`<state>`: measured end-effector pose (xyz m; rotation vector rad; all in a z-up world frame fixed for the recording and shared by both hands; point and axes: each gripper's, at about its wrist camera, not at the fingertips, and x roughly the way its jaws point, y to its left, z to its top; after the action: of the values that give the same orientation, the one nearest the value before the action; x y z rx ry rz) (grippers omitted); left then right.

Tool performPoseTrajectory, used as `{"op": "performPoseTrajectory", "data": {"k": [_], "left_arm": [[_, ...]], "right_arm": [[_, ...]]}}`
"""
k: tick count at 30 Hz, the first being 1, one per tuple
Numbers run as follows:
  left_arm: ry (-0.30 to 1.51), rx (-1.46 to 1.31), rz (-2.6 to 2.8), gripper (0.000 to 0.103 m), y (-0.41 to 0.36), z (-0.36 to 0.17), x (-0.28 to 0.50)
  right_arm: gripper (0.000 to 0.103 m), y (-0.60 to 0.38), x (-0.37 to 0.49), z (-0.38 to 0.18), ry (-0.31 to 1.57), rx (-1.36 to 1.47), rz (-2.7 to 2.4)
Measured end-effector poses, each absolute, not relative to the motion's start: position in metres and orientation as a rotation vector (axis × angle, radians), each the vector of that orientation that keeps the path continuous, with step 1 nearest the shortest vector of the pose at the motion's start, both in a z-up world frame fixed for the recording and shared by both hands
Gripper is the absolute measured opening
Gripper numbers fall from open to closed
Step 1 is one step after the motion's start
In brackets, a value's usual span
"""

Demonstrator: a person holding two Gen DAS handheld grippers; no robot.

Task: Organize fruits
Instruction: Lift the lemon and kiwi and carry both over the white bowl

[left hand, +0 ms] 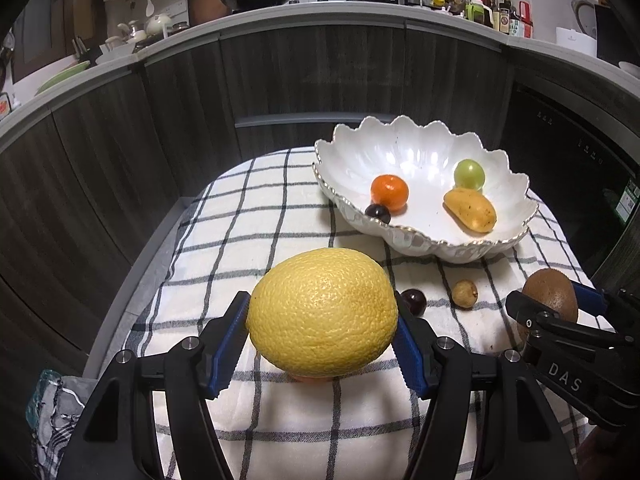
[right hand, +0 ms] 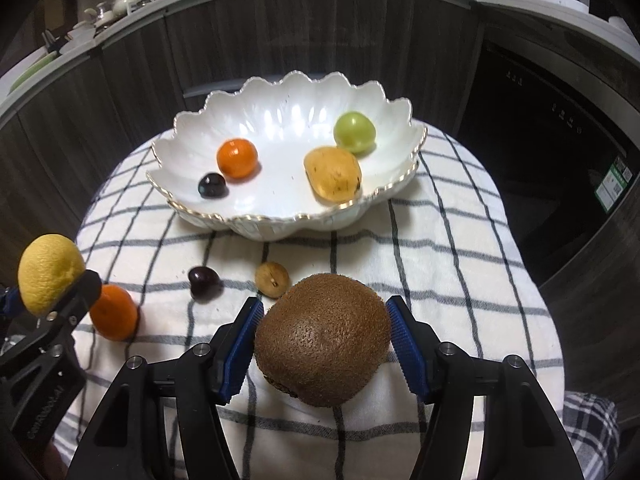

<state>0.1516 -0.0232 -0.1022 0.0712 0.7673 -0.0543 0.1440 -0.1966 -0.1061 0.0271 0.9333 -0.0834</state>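
Left gripper (left hand: pixel 322 344): ribbed blue pads clamped on pebbled yellow lemon (left hand: pixel 322 312). Right gripper (right hand: pixel 324 344): clamped on fuzzy brown kiwi (right hand: pixel 324 336). Both were above the checked cloth (right hand: pixel 440 248), near the scalloped white bowl (right hand: pixel 280 92).

A desk covered by a checked cloth (right hand: pixel 440 248) carries a white scalloped bowl (right hand: pixel 192 128), an orange (right hand: pixel 114 312), a dark cherry (right hand: pixel 202 282) and a small brown fruit (right hand: pixel 272 279).
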Motion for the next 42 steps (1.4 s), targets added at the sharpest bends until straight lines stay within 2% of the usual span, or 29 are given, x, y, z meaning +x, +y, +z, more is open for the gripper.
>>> {"op": "performPoseTrajectory", "data": {"k": [23, 31, 42], "left_arm": [[0.657, 0.078, -0.142, 0.065, -0.05, -0.056, 0.217], [0.64, 0.105, -0.17, 0.065, -0.065, -0.06, 0.257], [0.707, 0.113, -0.187, 0.065, -0.075, -0.086, 0.291]], "right_arm": [[0.064, -0.213, 0.207, -0.043, 0.76, -0.043, -0.088], [0.064, -0.225, 0.244, -0.053, 0.781, -0.036, -0.09], [0.064, -0.23, 0.273, -0.081, 0.85, -0.026, -0.086]]}}
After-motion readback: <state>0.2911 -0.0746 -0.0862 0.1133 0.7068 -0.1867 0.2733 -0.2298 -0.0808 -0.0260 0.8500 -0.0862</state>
